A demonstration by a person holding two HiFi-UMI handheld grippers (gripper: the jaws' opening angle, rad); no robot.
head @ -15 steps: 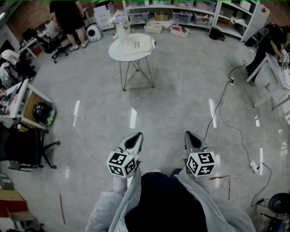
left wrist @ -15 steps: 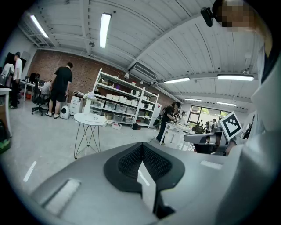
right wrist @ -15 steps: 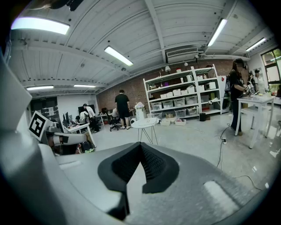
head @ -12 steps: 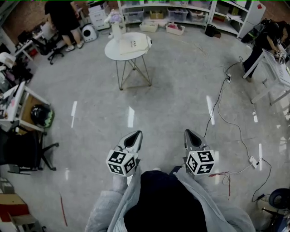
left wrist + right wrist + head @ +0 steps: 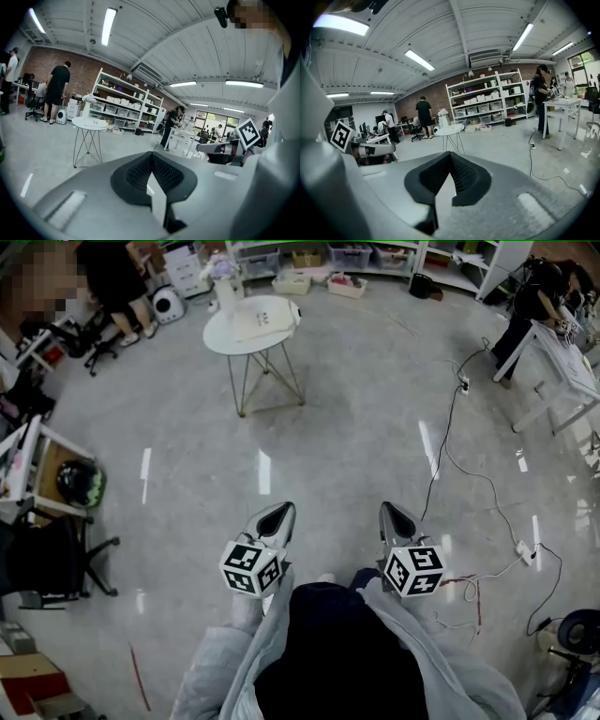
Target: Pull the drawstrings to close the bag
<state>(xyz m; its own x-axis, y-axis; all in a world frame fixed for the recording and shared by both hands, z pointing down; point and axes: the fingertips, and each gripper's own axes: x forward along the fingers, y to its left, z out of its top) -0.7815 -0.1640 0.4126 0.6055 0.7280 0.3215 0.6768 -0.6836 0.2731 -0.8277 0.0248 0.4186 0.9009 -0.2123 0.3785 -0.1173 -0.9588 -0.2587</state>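
A pale cream bag (image 5: 262, 316) lies flat on a small round white table (image 5: 221, 337) with thin metal legs, far ahead at the upper left of the head view. Its drawstrings are too small to make out. The table also shows in the left gripper view (image 5: 89, 123) and the right gripper view (image 5: 449, 131), well beyond the jaws. My left gripper (image 5: 279, 512) and right gripper (image 5: 389, 510) are held side by side in front of my body, over bare floor. The jaws of the left gripper (image 5: 151, 155) and the right gripper (image 5: 449, 154) are both shut with nothing between them.
Cables (image 5: 446, 451) trail over the floor on the right toward a power strip (image 5: 523, 550). A black office chair (image 5: 52, 559) and desks stand at the left. Shelving (image 5: 356, 253) lines the back wall. One person (image 5: 112, 277) stands back left, another (image 5: 527, 306) at a white bench (image 5: 562, 371).
The head view has shifted: the round table and the room have slid a little left and up in it. Both grippers keep their places, shut and empty.
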